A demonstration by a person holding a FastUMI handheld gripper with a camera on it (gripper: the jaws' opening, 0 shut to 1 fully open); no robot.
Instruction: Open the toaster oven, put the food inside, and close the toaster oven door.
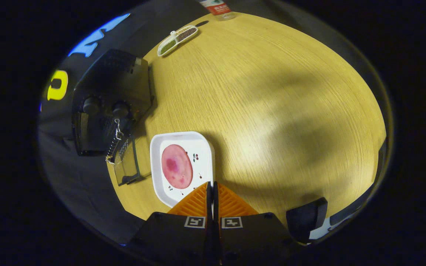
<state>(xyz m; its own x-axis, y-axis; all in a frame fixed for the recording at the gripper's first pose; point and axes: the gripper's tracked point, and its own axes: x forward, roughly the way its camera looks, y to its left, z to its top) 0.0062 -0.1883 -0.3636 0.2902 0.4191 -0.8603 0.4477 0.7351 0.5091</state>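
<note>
A black toaster oven [111,101] stands at the left side of the wooden table, with two knobs on top and its glass door [127,165] folded down open toward the plate. A white square plate [183,142] lies just ahead of my fingers, and a round pink slice of food [176,166] rests on it. My gripper [211,184] hovers over the plate's near corner, its two fingers pressed together with nothing between them. The oven's inside is hidden from here.
A divided white tray of dark and green grains [177,40] sits far across the table, with a bottle [218,8] beyond it. A dark object [306,218] lies at the near right. Bare wood [272,111] spreads to the right of the plate.
</note>
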